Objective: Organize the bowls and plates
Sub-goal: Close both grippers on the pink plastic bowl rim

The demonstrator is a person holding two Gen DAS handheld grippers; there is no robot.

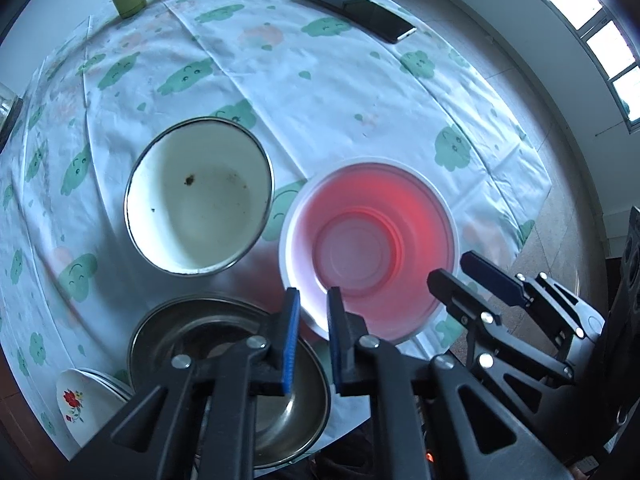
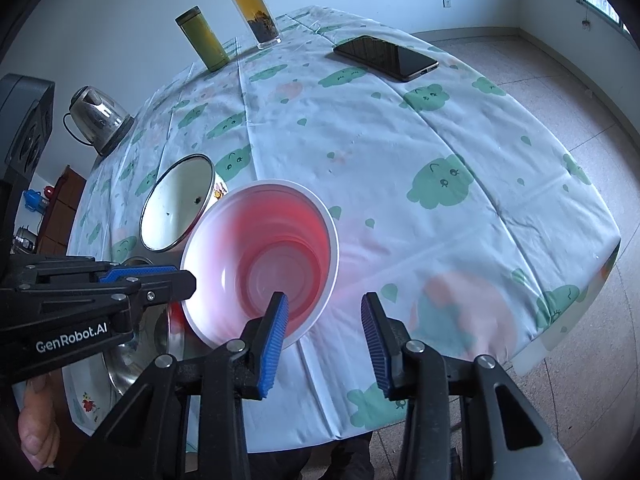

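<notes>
Nearest the lens in the left wrist view: left gripper (image 1: pixel 314 324), pinched narrow on the rim of the pink bowl (image 1: pixel 372 248), one pad inside the wall and one outside. Grips at the bowl's 7 o'clock edge, pointing nearly straight down.

Beyond it, largest first:

- table (image 1: pixel 340 100) under a cloud-print cloth, carrying everything.
- steel bowl (image 1: pixel 160 332) at 7 o'clock from the pink bowl, directly beneath the left gripper's arms, mouth up.
- pink bowl itself, mouth up, just beside the steel bowl and close to the enamel one. Cannot tell whether lifted clear of the cloth or resting on it.
- enamel bowl (image 1: pixel 200 196) at 10 o'clock from the pink bowl, upright, specks of residue inside.
- flowered plate (image 1: pixel 76 400) at 8 o'clock from the steel bowl, tucked partly under its edge at the table's near rim.
- phone (image 1: pixel 360 12) far off at 12 o'clock, well apart.

Right gripper (image 2: pixel 326 336) straddles the pink bowl's opposite rim, at about 4 o'clock in the left view: fairly narrow, pads not pressing, one finger inside and one outside.

Probably a two-sided lift for nesting. Turns on one relation: steel bowl at 7 o'clock, on the left gripper's side, hence nearer the left hand than the right. Round bowl, so no long axis to align.
</notes>
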